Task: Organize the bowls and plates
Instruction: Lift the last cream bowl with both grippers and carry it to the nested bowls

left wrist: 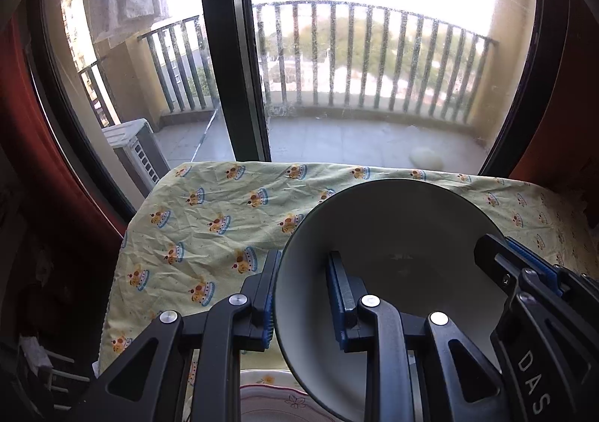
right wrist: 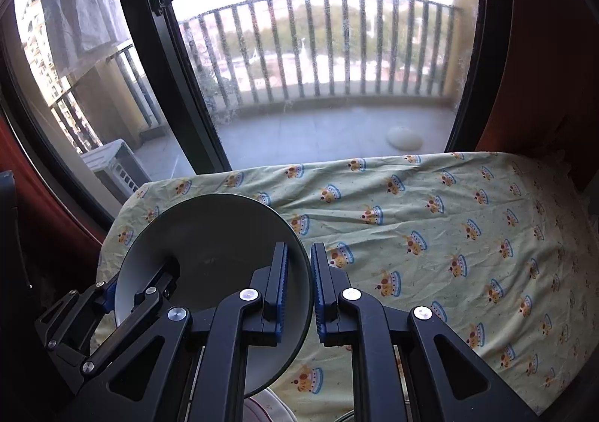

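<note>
- Both grippers are on one bowl (left wrist: 389,234) right now, one at each side of its rim, and it hangs above the table (right wrist: 449,234) with its yellow crown-print cloth (left wrist: 209,212).
- The left gripper (left wrist: 303,294) is clenched on the bowl's left wall: one blue pad outside, the other inside against the pale interior.
- The right gripper (right wrist: 299,287) is clamped on the opposite edge, the rim pinched tight between its two blue pads.
- The bowl is dark on the outside, pale inside, and looks empty.
- Below it, at the near edge of the table, a flowered plate (left wrist: 269,399) peeks out under the left gripper.
- Behind the table stands a big window (right wrist: 149,85), with a balcony railing (left wrist: 374,58) beyond the glass.
</note>
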A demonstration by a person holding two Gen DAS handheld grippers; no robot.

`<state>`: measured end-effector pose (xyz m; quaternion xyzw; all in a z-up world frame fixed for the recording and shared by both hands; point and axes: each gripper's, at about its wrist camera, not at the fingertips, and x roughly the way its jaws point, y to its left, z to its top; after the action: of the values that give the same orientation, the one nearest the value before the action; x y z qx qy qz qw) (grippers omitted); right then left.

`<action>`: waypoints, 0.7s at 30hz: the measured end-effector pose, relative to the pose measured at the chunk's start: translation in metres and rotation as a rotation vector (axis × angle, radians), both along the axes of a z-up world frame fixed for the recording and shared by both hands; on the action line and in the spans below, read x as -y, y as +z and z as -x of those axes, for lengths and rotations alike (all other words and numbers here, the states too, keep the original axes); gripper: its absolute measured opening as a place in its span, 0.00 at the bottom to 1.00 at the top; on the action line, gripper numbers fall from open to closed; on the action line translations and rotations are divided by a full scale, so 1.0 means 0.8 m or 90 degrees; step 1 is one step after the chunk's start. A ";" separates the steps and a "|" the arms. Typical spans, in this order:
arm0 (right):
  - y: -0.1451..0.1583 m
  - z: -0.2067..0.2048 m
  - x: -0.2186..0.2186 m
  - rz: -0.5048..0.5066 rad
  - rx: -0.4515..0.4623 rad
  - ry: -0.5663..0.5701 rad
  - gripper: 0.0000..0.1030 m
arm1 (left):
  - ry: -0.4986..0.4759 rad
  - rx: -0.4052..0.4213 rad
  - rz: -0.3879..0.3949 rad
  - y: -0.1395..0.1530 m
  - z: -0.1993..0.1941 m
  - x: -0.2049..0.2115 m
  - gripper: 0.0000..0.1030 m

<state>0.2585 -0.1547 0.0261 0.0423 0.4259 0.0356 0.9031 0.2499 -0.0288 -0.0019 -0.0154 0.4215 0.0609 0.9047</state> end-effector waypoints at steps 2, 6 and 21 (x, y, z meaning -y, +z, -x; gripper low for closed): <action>0.002 0.010 0.010 0.002 0.002 0.001 0.15 | 0.000 0.002 0.001 0.000 0.010 0.009 0.22; 0.004 0.030 0.028 0.002 0.005 0.001 0.15 | 0.001 0.005 0.001 0.004 0.027 0.025 0.22; -0.002 0.112 0.096 0.014 0.006 -0.010 0.15 | -0.025 -0.009 0.009 -0.012 0.095 0.097 0.22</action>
<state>0.1691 -0.2312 0.0241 0.0352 0.4219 0.0243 0.9056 0.1735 -0.1064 -0.0113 -0.0132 0.4288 0.0403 0.9024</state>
